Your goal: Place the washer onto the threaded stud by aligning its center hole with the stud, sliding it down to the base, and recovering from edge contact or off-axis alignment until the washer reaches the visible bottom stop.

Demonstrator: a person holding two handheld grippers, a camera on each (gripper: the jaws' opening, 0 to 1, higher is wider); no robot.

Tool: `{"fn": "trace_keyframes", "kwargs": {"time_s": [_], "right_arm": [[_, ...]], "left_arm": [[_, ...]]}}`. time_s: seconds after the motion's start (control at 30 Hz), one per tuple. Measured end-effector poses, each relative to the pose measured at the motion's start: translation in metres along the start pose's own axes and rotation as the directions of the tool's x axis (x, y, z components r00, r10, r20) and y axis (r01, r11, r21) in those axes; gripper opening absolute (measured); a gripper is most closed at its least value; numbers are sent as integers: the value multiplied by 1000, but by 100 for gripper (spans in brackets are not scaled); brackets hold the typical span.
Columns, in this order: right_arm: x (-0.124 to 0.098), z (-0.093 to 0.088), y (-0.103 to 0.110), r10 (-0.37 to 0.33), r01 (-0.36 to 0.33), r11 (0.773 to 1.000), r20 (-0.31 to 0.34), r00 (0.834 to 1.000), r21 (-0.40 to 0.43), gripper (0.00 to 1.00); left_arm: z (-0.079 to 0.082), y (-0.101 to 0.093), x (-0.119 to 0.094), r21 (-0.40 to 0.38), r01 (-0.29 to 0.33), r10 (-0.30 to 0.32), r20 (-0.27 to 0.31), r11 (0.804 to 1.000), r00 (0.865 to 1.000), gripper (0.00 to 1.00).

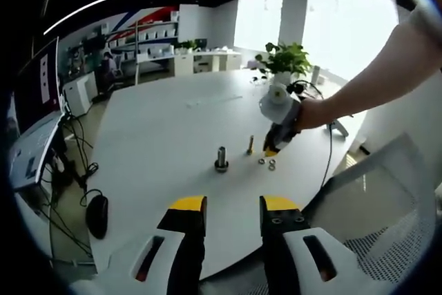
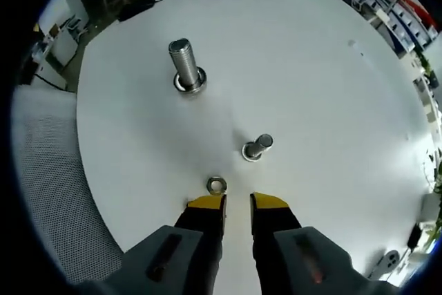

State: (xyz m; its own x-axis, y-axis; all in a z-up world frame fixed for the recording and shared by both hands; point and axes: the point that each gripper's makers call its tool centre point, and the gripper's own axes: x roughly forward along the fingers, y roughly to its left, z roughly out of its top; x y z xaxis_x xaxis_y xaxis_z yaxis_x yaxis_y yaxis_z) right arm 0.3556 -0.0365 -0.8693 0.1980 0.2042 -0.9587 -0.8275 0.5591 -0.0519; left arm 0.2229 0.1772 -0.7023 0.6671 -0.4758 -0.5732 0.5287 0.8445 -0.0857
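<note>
Evidently the pick-up step is in hand: in the right gripper view the right gripper [image 2: 237, 202], with its yellow-tipped jaws rising from the bottom centre, sits low over the round white table [image 2: 345, 67] just below a small silver metal ring [image 2: 216, 184] — it looks hex-edged, so whether it is the washer or a nut I cannot tell for certain. The jaws stand slightly apart with a narrow gap, holding nothing; the ring lies just off the tip of the jaw on the picture's left, and contact cannot be made out. Above and right of it a short silver threaded stud [image 2: 257, 147] stands tilted in the fisheye, and toward the upper left a larger steel threaded bolt with a collar at its base [image 2: 186, 65] stands upright. The next move, as I judge it, calls for centring the gap on the ring, closing on its edge, then lifting toward the stud. In the left gripper view the left gripper [image 1: 233, 206] hangs at the bottom of the frame, jaws moderately spread and empty, well away from the larger bolt [image 1: 221, 158]; the right gripper [image 1: 271, 150] enters from the right, tips down by two small rings [image 1: 267, 164].
</note>
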Motion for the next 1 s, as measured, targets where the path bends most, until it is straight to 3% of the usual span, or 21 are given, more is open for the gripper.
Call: {"fn": "trace_keyframes", "kwargs": {"time_s": [0.2,0.43,0.83,0.93,1.0], "right_arm": [[0,-12,9,20,-20,999,-7,1000,42,17],[3,-12,13,24,-24,997,-3,1000,74,19],[2,-19,11,27,-27,1000,-23,999,7,17],[2,-20,13,26,-29,998,-48,998,-53,17],[4,-19,12,29,-31,998,-61,998,-45,17]], "left_arm": [[0,0,-1,7,-5,5,-1,1000,1000,29],[-1,-1,0,25,-3,3,-12,1000,1000,29],[-1,0,0,22,-5,6,-15,1000,1000,29],[-1,0,1,29,-5,5,-16,1000,1000,28],[-1,0,1,27,-4,4,-16,1000,1000,28]]}}
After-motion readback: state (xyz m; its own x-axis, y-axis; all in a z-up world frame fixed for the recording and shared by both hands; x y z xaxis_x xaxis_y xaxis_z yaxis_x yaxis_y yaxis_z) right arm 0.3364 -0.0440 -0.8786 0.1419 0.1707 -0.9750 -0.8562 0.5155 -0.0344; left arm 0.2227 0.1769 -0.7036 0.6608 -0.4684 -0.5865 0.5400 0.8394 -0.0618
